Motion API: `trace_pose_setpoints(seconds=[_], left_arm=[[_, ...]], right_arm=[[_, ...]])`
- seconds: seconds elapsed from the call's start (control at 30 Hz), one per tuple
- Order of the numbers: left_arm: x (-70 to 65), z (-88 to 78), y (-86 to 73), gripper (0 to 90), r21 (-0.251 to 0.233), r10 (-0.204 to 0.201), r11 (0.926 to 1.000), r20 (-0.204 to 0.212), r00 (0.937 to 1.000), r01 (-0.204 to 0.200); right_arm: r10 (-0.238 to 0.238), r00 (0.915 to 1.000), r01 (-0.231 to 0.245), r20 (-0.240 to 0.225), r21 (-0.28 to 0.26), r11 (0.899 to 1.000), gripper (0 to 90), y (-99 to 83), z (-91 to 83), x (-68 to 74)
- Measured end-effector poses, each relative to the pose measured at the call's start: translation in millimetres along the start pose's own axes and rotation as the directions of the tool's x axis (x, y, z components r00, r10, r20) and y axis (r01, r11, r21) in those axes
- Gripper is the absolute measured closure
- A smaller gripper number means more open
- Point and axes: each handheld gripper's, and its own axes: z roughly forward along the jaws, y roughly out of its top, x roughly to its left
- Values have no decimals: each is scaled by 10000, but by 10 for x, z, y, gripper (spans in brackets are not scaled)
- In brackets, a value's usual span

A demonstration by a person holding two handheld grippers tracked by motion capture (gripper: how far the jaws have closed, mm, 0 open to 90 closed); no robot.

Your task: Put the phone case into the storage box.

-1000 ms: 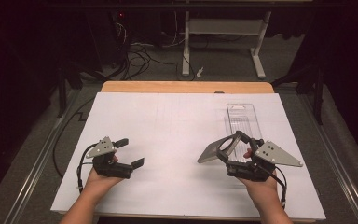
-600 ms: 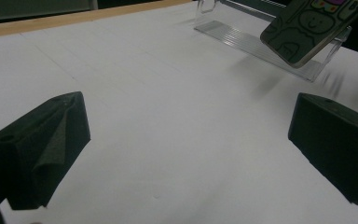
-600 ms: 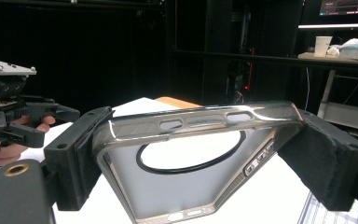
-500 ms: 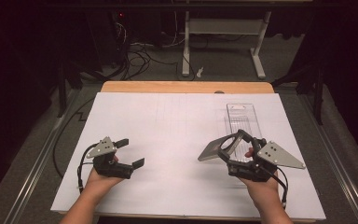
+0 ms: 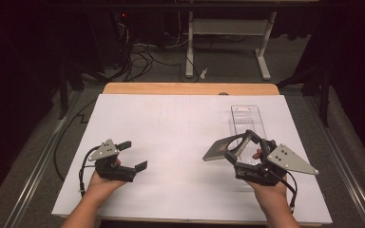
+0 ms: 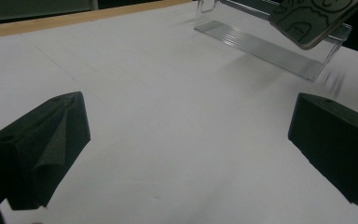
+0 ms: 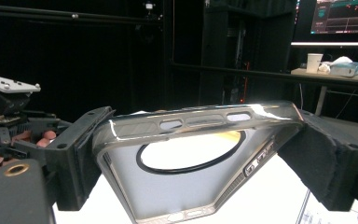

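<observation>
My right gripper (image 5: 241, 144) is shut on a grey see-through phone case (image 5: 223, 149) and holds it tilted above the white sheet, at the near end of a clear plastic tray (image 5: 247, 118). In the right gripper view the case (image 7: 191, 186) spans both pads, gripped by its side edges, its inner face and round ring toward the camera. My left gripper (image 5: 134, 155) rests open at the sheet's near left with nothing between its jaws. The left gripper view has its jaws wide apart (image 6: 186, 144) over bare paper, the tray (image 6: 261, 44) and the case (image 6: 312, 21) far off.
A large white sheet (image 5: 180, 123) covers the wooden table (image 5: 190, 89), whose far edge shows beyond it. Metal rails run along both sides of the table. Cables and a desk frame lie on the dark floor behind.
The right gripper and the case have shifted very slightly up and to the right in the high view. The left hand has kept still.
</observation>
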Motion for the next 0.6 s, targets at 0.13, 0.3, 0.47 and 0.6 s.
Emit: trace_pose_setpoints(seconds=[0.13,0.3,0.47,0.6], left_arm=[[4,-6,0,2,-24,5,10000,-71,10000,-5],[5,-7,2,2,-43,44,10000,-131,9999,-45],[0,-3,2,2,-17,80,10000,-173,9998,-80],[0,-4,2,2,-23,85,10000,-173,9998,-85]], right_arm=[[-14,10000,15,49,-167,9999,138,41,-31,-3],[-32,9999,36,120,-301,9995,139,79,-64,-10],[-54,9998,61,171,-421,9991,138,110,-94,-21],[-115,9997,126,209,-499,9987,139,132,-111,-23]])
